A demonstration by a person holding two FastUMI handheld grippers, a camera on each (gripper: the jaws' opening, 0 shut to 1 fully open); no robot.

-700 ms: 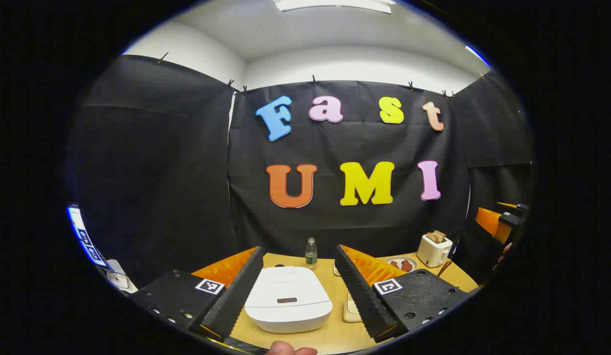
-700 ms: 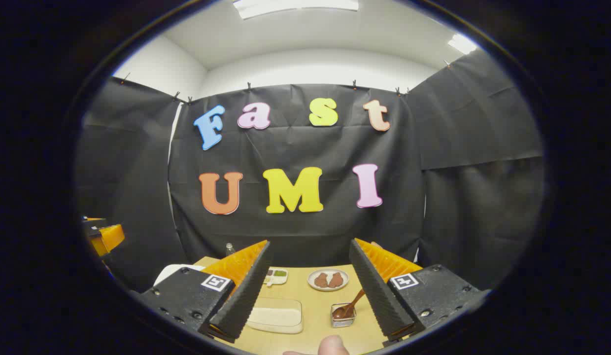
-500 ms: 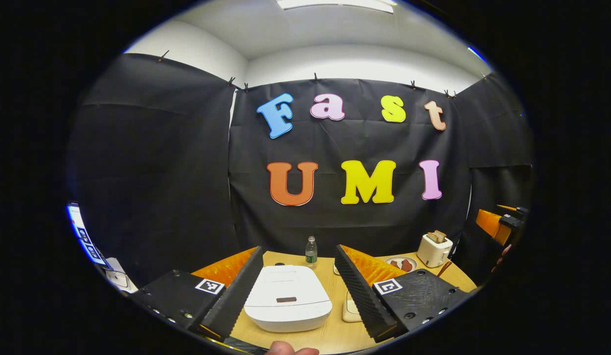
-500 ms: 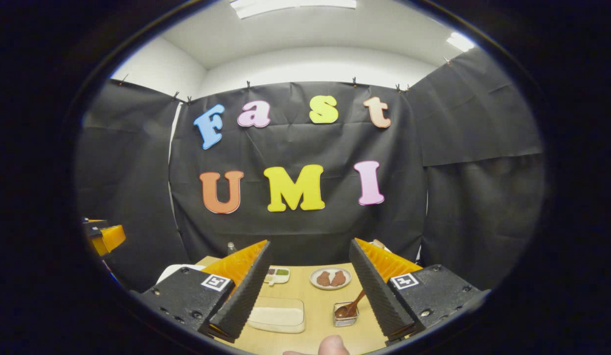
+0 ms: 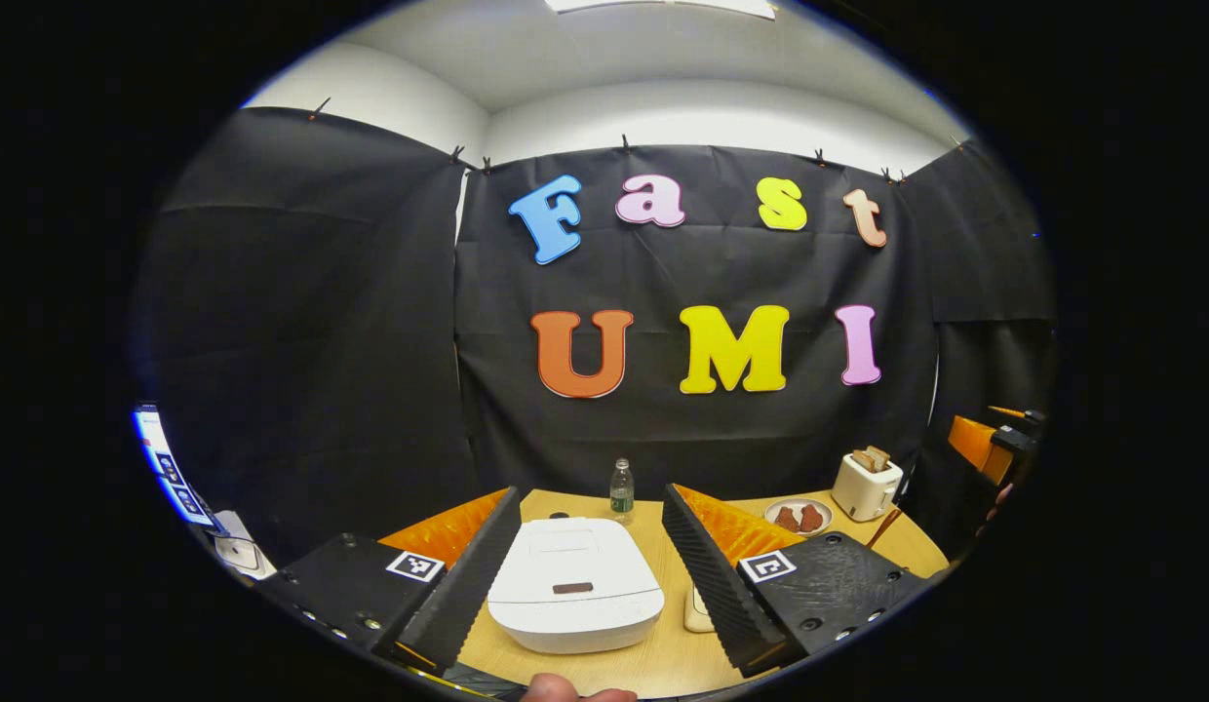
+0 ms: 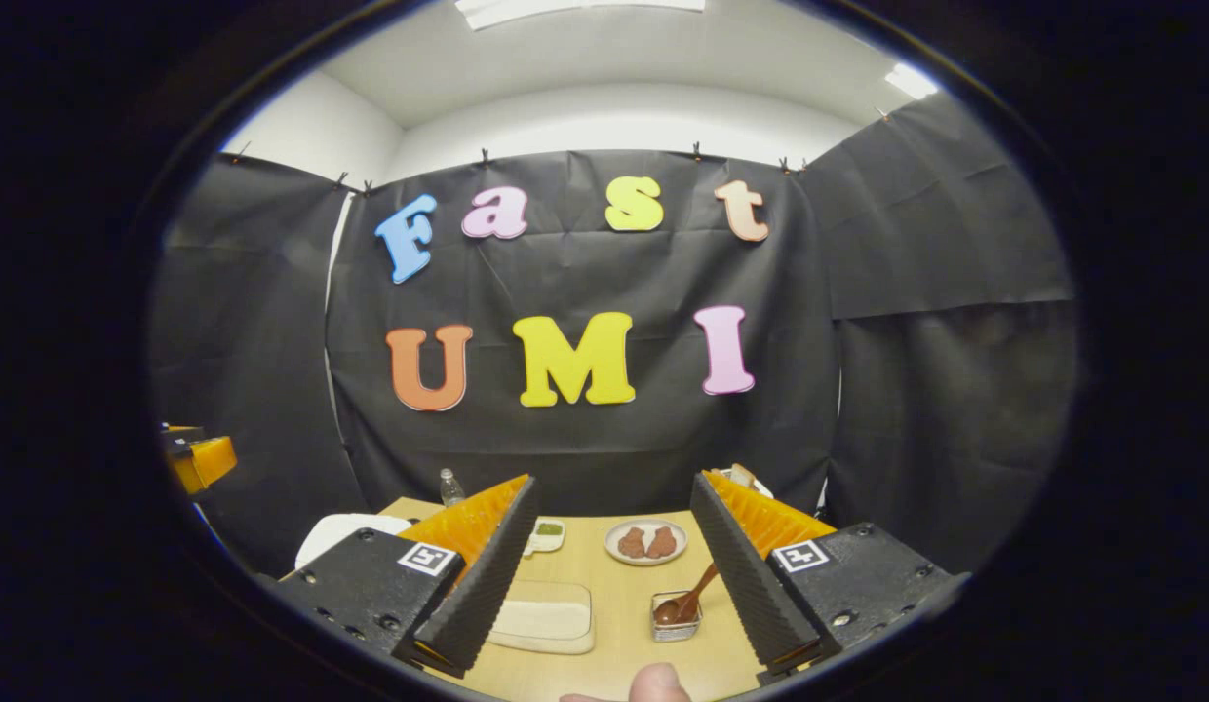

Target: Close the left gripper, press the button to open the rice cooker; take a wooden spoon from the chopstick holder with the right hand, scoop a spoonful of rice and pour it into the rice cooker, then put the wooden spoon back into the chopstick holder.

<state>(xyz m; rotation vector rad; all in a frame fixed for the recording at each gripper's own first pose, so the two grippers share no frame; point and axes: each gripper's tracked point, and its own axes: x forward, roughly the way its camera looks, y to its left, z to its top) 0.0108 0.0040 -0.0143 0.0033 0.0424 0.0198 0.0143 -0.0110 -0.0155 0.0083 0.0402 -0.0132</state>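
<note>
- The left gripper (image 5: 590, 570) hangs above the worktop (image 5: 663, 658) with its jaws apart and nothing between them; the white rice cooker (image 5: 574, 597), lid down, sits framed in the gap.
- A pale container (image 5: 697, 612) is mostly hidden behind that gripper's right finger.
- The right gripper (image 6: 612, 570) likewise has its jaws apart, holding nothing.
- Ahead of it a wooden spoon (image 6: 690, 600) leans in a small clear holder (image 6: 675, 621); its handle top is cut off by the finger.
- A shallow cream tray (image 6: 544, 624) lies just left of the holder.
- Farther off stand a plate of brown pieces (image 6: 646, 541), a water bottle (image 5: 621, 487) and a toaster (image 5: 866, 483).
</note>
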